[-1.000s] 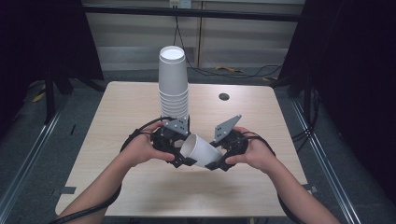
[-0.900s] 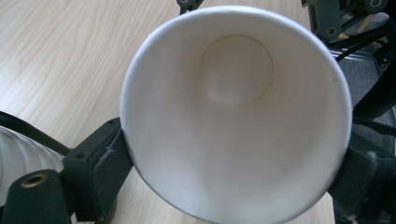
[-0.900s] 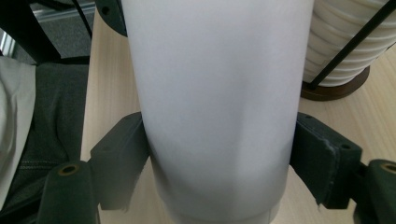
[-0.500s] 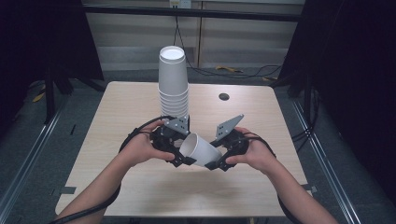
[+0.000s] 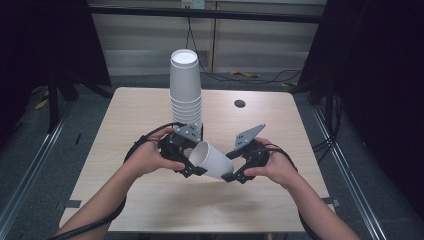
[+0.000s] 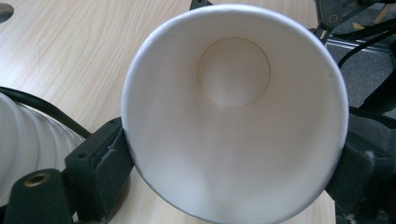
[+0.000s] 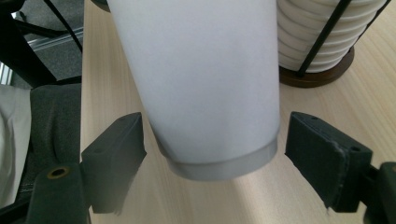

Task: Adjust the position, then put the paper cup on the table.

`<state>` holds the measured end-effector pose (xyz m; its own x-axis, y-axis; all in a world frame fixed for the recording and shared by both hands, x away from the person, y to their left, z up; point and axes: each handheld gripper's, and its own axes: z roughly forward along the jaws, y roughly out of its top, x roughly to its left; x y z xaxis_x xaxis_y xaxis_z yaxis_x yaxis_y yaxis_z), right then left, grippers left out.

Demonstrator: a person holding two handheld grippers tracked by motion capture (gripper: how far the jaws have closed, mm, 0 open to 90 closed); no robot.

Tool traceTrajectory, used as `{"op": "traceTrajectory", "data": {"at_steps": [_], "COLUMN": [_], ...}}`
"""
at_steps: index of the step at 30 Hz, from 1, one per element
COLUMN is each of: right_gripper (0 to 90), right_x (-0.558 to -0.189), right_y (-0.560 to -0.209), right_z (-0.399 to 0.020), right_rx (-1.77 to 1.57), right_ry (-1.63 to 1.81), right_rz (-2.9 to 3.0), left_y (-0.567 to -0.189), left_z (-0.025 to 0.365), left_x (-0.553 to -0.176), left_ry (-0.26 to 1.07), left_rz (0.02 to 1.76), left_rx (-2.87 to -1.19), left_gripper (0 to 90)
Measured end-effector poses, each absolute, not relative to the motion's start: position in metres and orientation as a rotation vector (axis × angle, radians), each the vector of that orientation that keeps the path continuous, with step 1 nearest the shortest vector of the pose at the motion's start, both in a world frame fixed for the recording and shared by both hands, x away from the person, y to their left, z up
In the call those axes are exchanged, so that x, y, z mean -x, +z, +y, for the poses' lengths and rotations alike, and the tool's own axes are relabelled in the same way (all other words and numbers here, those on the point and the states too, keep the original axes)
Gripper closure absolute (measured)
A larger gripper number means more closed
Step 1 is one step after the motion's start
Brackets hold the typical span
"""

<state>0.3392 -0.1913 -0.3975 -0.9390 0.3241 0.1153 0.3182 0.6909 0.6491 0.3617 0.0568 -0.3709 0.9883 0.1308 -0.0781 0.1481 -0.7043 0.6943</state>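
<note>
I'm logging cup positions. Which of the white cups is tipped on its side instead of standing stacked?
The single cup between the two hand-held grippers; it lies tilted with its mouth toward the left one, while the others stand in the stack behind.

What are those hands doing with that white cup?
A person holds a gripper in each hand over a wooden table. The left gripper clamps a single white paper cup near its rim. The right gripper sits open around the cup's base, not squeezing it. A tall stack of cups stands just behind.
</note>
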Motion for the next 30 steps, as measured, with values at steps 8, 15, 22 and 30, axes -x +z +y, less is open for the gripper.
{"op": "traceTrajectory", "data": {"at_steps": [8, 15, 22, 30], "right_gripper": [18.6, 18.5, 18.5, 18.5], "right_x": [-0.338, -0.338, -0.338, -0.336], "right_y": [-0.401, -0.407, -0.417, -0.432], "right_z": [-0.197, -0.205, -0.210, -0.221], "right_rx": [-0.589, -0.626, -0.687, -0.739], "right_ry": [1.114, 1.137, 1.097, 1.058], "right_rz": [2.849, 2.821, 2.797, 2.753], "left_y": [-0.370, -0.372, -0.371, -0.373], "left_z": [0.062, 0.066, 0.073, 0.083], "left_x": [-0.363, -0.361, -0.361, -0.361], "left_ry": [-0.017, -0.007, 0.001, 0.004], "left_rz": [0.202, 0.211, 0.232, 0.256], "left_rx": [-2.386, -2.406, -2.425, -2.468], "left_gripper": [12.5, 12.5, 12.5, 12.4]}}
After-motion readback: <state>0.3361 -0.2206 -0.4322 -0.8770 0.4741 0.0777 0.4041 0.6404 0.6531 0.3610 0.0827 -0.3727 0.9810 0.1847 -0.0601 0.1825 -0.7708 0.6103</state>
